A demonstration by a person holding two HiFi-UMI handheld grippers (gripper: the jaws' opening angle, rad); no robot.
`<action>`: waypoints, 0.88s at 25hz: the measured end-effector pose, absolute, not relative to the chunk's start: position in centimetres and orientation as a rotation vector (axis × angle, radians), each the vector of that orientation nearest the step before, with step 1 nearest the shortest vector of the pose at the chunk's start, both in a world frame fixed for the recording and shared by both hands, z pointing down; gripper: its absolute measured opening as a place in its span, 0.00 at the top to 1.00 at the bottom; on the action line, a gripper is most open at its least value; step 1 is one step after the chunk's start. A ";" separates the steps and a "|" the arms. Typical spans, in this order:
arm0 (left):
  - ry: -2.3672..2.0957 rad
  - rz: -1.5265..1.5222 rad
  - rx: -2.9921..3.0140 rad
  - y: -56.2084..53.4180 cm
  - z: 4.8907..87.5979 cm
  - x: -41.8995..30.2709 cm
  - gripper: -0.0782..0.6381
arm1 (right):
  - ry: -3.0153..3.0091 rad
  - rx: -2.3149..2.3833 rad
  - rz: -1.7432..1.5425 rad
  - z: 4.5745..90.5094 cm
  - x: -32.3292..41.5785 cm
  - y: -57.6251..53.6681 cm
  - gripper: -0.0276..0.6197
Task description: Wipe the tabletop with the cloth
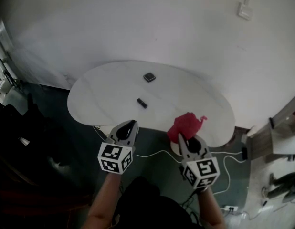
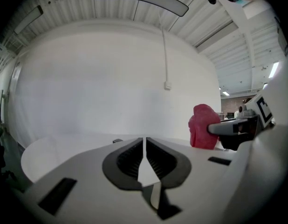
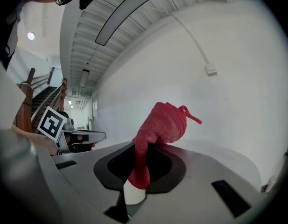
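Observation:
A red cloth (image 1: 186,125) is bunched up in my right gripper (image 1: 184,136), whose jaws are shut on it, just over the near edge of the white oval tabletop (image 1: 109,87). In the right gripper view the cloth (image 3: 160,129) stands up from between the jaws and a strip of it hangs down inside them. My left gripper (image 1: 130,125) is shut with nothing in it and hovers at the table's near edge, left of the cloth. From the left gripper view, its jaws meet in a thin line (image 2: 144,149), and the cloth (image 2: 203,127) shows at the right.
Two small dark objects lie on the table: a square one (image 1: 149,77) toward the back and a slim one (image 1: 142,103) nearer the middle. White cables (image 1: 157,153) run over the floor under the near edge. A curved white wall (image 1: 138,23) stands behind the table.

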State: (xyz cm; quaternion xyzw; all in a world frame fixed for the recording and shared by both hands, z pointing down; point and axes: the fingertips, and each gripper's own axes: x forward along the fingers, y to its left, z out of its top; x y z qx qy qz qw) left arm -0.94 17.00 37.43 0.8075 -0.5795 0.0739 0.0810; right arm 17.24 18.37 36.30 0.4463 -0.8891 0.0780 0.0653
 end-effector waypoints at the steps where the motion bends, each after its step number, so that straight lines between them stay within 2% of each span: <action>1: -1.724 0.227 2.415 16.6 37.5 -0.8 0.88 | -2.684 1.348 0.245 36.3 17.4 18.0 0.89; 6: -1.704 0.249 2.407 13.8 38.2 -0.9 0.74 | -2.680 1.375 0.275 36.8 17.8 15.5 0.89; 22: -1.577 0.318 2.359 -2.1 42.1 -8.2 0.51 | -2.609 1.398 0.389 38.7 10.3 1.2 0.89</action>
